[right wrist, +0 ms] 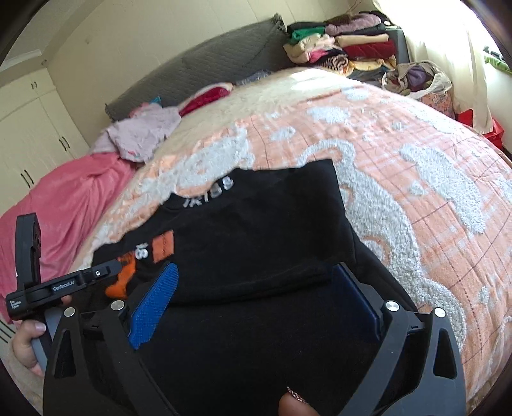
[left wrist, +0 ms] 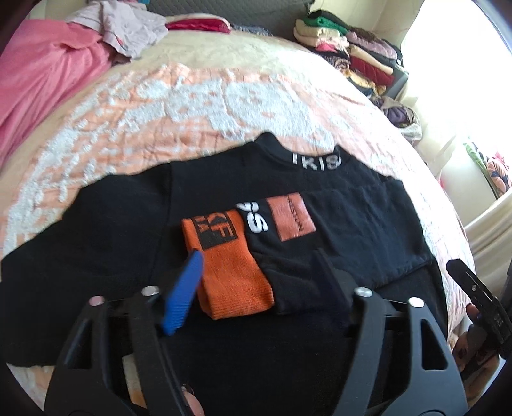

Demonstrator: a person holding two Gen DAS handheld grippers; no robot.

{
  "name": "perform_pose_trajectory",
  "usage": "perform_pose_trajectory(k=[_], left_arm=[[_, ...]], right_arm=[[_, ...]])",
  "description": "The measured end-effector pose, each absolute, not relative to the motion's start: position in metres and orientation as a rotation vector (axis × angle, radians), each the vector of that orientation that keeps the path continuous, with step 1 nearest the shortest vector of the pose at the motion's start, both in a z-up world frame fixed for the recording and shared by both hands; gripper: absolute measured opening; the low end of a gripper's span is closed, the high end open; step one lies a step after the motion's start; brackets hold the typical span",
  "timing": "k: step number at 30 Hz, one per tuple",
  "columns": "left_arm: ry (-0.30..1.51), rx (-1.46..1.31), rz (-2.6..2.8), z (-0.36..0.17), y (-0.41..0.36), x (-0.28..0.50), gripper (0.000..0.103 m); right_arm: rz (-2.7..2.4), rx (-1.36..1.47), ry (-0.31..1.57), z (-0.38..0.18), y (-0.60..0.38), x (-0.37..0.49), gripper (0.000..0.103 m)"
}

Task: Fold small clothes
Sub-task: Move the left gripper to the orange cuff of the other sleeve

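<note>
A small black top (left wrist: 108,230) with white collar lettering lies spread on the bed. One sleeve with an orange cuff (left wrist: 228,265) is folded across its chest. My left gripper (left wrist: 259,272) is open, its jaws wide apart just above the folded sleeve and holding nothing. In the right wrist view the same top (right wrist: 256,243) lies below my right gripper (right wrist: 256,288), which is open with its blue fingers (right wrist: 153,304) spread over the right side of the garment. The left gripper (right wrist: 57,288) shows at the left edge there.
The bed has a peach and white quilt (left wrist: 192,105). A pink blanket (left wrist: 41,80) and loose light clothes (left wrist: 131,28) lie at the far left. Stacks of folded clothes (left wrist: 352,44) and bags stand at the far right by a bright window.
</note>
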State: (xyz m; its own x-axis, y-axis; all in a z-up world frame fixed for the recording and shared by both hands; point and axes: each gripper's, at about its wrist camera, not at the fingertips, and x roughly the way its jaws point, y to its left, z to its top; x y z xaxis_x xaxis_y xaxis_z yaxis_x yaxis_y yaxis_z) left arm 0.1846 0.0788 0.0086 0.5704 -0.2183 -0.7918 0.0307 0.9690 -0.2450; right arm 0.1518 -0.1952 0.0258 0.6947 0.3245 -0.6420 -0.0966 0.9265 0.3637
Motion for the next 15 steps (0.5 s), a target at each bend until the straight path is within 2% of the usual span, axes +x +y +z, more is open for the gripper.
perform_pose_trajectory(k=[3, 5, 7, 11, 13, 15], left_arm=[[0.928, -0.221, -0.137, 0.016, 0.082, 0.181, 0.073], [0.916, -0.232, -0.139, 0.019, 0.083, 0.177, 0.074], [0.907, -0.241, -0.137, 0.021, 0.084, 0.174, 0.081], [0.892, -0.238, -0.119, 0.025, 0.086, 0.168, 0.087], [0.877, -0.251, -0.098, 0.027, 0.089, 0.163, 0.093], [0.863, -0.271, -0.081, 0.029, 0.093, 0.157, 0.093]], right_arm=[[0.242, 0.311, 0.759, 0.032, -0.194, 0.148, 0.096], [0.249, 0.309, 0.754, 0.035, -0.194, 0.146, 0.096], [0.250, 0.310, 0.749, 0.038, -0.193, 0.144, 0.096], [0.260, 0.303, 0.737, 0.045, -0.189, 0.140, 0.097], [0.262, 0.296, 0.731, 0.047, -0.187, 0.138, 0.097], [0.267, 0.292, 0.726, 0.050, -0.186, 0.136, 0.097]])
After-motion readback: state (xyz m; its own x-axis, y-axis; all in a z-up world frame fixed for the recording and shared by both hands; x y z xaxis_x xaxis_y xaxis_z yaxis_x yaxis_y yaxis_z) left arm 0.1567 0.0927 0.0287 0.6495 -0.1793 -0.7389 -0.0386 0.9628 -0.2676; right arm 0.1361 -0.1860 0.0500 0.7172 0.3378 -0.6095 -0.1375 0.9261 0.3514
